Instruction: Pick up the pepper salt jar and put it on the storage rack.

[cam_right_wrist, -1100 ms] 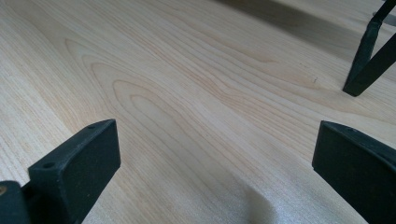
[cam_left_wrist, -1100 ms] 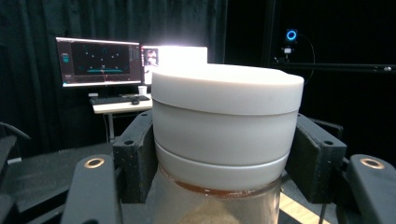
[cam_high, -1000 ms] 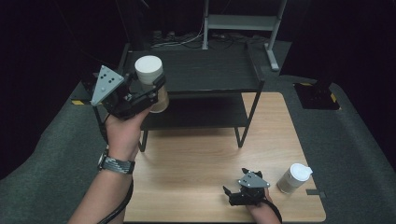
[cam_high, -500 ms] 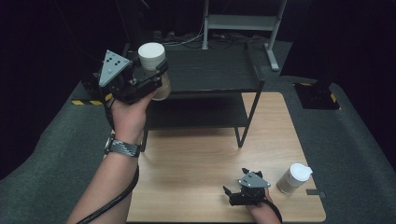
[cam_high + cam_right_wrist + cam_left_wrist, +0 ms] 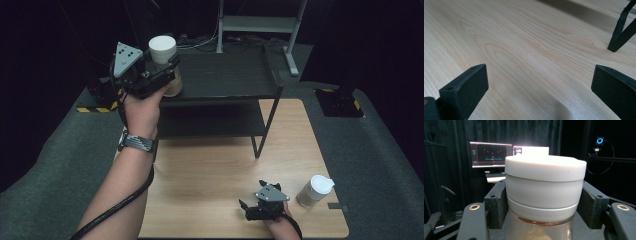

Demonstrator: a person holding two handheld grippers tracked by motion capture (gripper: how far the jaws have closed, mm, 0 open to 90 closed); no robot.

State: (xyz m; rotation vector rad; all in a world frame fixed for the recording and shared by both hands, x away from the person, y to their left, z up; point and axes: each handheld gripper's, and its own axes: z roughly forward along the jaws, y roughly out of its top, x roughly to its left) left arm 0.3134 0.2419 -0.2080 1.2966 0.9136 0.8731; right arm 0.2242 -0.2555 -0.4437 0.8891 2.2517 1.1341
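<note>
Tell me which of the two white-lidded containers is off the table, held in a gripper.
The jar at the shelf's left end, clamped by the left gripper. The other white-lidded cup stands on the wooden table, beside the open right gripper.

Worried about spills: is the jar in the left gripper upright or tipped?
Upright: the jar stands with its white lid on top, level, clamped between the left gripper jaws.

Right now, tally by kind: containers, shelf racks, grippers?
White-lidded containers: 2, a jar in the left gripper, a cup on the table
Black shelf racks: 1
Grippers: 2, counting the right gripper
Total: 5
</note>
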